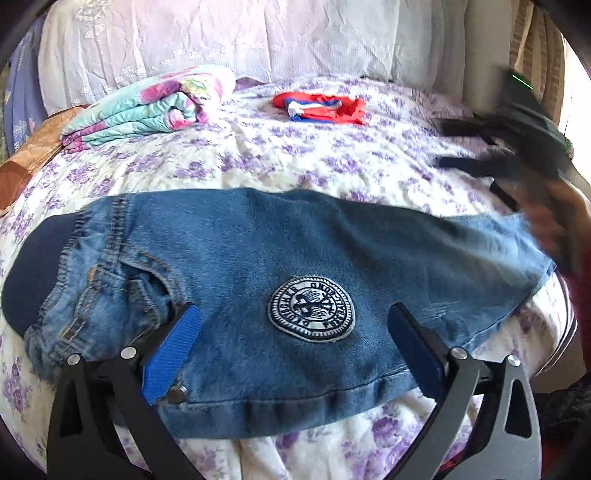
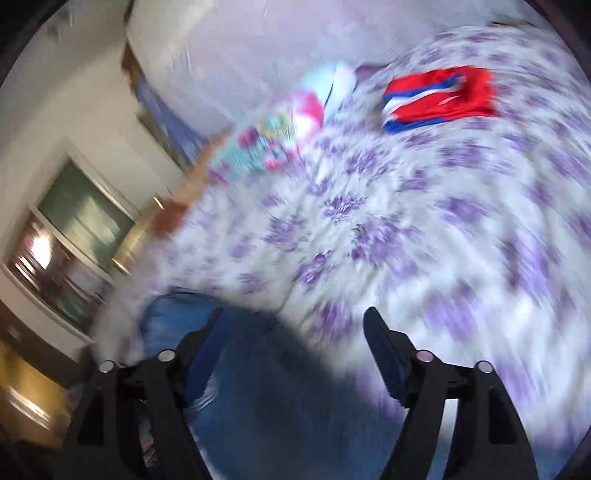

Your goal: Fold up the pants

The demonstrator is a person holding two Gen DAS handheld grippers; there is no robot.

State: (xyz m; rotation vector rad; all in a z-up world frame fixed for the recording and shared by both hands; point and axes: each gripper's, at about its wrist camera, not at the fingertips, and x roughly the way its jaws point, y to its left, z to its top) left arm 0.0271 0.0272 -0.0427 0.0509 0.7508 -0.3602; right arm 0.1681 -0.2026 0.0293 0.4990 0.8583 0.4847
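Small blue jeans lie folded lengthwise across the flowered bed sheet, waistband to the left and leg hems to the right, with a round embroidered patch facing up. My left gripper hovers over the near edge of the jeans, open, its blue pads wide apart on either side of the patch. My right gripper is open too, with nothing pinched; the jeans show dark and blurred beneath it. In the left wrist view the right gripper is a blur above the hem end, held by a hand.
A folded floral blanket lies at the back left of the bed. A folded red, white and blue garment sits at the back middle, also the garment in the right wrist view. Pale pillows line the far edge.
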